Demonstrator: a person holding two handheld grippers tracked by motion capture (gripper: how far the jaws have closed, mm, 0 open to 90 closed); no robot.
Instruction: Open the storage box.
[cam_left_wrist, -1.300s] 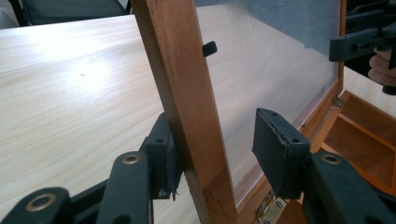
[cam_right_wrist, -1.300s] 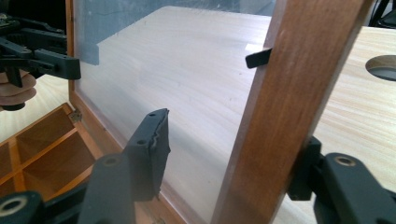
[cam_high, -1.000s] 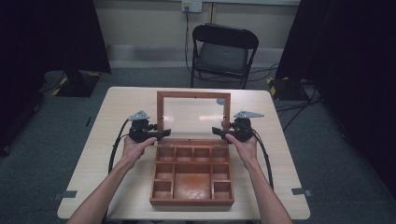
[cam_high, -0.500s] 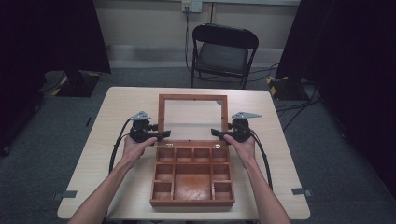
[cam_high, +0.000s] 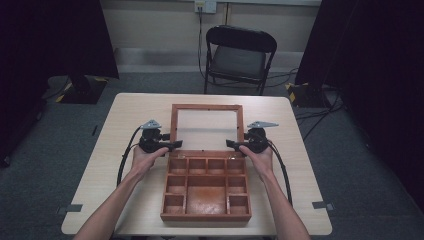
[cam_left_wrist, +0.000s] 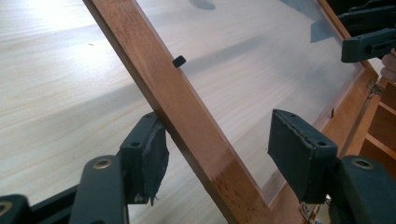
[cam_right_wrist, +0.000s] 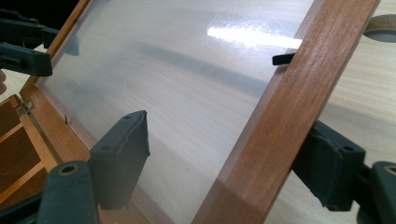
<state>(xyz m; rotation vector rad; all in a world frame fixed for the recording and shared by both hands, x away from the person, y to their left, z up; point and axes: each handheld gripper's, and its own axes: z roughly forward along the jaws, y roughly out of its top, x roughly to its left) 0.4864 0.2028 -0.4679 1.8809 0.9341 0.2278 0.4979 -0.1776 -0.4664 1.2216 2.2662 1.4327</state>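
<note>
Wooden compartment box (cam_high: 206, 192), lying mid-table (cam_high: 100, 185), its glazed lid (cam_high: 206, 129) standing open behind on rear hinges: frame probably stiff and light, pane likely fragile, so the side rails are looking the safest hold. Left gripper (cam_left_wrist: 219, 156) and right gripper (cam_right_wrist: 233, 156) are each straddling a rail with jaws wide, outer pads touching the wood, inner pads standing clear.

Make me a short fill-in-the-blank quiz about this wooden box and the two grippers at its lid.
1. The lid of the wooden box is ____.
2. The left gripper straddles the lid's wooden ____.
3. The box rests on a ____.
4. Behind the table stands a black folding ____.

Answers: open; frame; table; chair
</note>
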